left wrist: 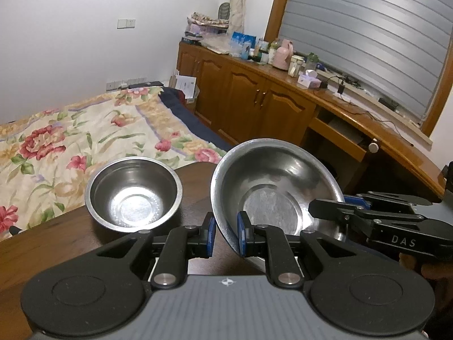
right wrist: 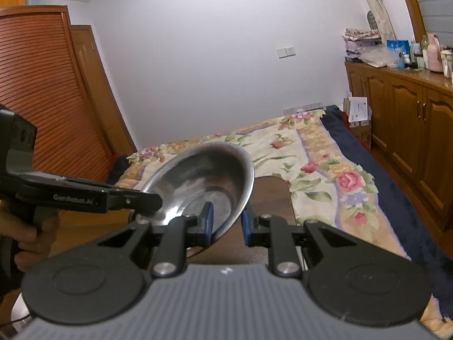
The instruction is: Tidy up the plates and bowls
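Note:
A wide, shallow steel plate (left wrist: 271, 175) is tilted up off the dark wooden table (left wrist: 56, 243), its lower edge hidden behind the grippers. My left gripper (left wrist: 226, 235) is shut on its near-left rim, one blue pad inside the plate and one outside. My right gripper (left wrist: 337, 202) comes in from the right and is shut on the opposite rim. In the right wrist view the same plate (right wrist: 203, 170) leans left, with my right gripper (right wrist: 228, 221) astride its rim and my left gripper (right wrist: 154, 201) at its far edge. A smaller, deeper steel bowl (left wrist: 133, 198) stands upright on the table, left of the plate.
A bed with a floral cover (left wrist: 70, 141) lies just beyond the table's far edge. Wooden cabinets (left wrist: 254, 93) with a cluttered top and an open drawer (left wrist: 337, 133) run along the right. A slatted wardrobe (right wrist: 42, 85) stands at the left. A hand (right wrist: 25, 235) grips the left handle.

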Motion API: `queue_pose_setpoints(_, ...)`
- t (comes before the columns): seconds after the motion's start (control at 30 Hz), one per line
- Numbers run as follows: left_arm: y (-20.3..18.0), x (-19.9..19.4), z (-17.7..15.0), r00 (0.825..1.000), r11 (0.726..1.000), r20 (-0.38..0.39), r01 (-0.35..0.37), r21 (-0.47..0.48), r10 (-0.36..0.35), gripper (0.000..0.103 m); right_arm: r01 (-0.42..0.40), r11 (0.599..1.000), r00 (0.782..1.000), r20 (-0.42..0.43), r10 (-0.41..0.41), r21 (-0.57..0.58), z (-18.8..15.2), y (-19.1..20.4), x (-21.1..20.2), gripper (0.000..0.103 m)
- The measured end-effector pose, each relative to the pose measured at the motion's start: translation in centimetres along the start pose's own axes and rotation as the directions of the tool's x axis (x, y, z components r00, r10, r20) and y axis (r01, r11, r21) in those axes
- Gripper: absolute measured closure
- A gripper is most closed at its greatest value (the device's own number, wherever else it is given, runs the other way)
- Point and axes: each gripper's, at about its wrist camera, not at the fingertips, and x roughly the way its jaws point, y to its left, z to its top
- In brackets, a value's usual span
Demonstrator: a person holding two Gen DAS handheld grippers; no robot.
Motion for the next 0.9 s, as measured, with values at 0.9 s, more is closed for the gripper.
queue_pose_setpoints(0.9,-1.1,-7.4,-6.0,0.999,1.0,0.03,-0.03,-0.006,0.03,0.085,-0.067,0.997,0.998,-0.016,0.066,-0.03,-3.7,4.0,-3.1,0.08)
